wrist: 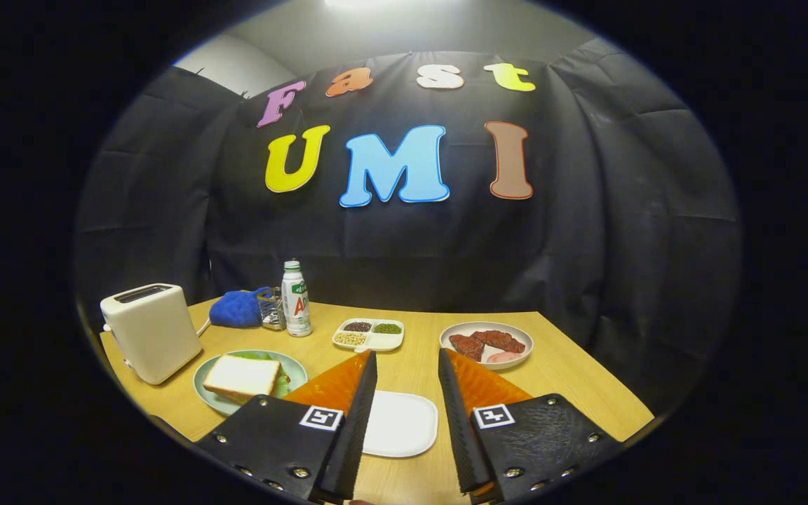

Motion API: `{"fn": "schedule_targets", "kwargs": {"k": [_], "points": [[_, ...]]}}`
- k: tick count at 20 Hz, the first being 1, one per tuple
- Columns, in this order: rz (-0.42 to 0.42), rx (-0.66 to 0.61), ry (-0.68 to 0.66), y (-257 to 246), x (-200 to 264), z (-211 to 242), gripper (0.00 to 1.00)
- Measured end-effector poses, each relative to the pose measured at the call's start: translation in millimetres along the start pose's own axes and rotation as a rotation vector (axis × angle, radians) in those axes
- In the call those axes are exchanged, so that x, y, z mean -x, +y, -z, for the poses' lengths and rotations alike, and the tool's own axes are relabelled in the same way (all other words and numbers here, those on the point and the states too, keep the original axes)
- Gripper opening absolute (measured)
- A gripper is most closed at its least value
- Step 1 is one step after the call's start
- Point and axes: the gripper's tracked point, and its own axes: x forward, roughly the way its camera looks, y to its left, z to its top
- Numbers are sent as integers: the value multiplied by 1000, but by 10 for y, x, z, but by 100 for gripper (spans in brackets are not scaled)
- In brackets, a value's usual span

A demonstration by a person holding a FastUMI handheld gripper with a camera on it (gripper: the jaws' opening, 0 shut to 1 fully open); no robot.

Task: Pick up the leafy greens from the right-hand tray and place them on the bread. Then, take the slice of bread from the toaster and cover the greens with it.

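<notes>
The gripper (407, 361) is wide apart, holding nothing, above a smooth white square tray (400, 423). Left of it, soft bread (241, 376) hides most of the greens (282, 379).

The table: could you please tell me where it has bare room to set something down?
Bare table lies between the divided dish and the meat plate, just beyond the open, empty gripper. The white tray between its jaws is empty. It is crowded around the toaster, bottle and sandwich plate.
</notes>
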Motion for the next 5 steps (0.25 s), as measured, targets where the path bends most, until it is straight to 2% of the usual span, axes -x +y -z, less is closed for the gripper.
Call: {"fn": "schedule_targets", "kwargs": {"k": [3, 5], "points": [[69, 46, -30, -489, 51, -63, 53], [25, 55, -91, -659, 54, -166, 53]]}}
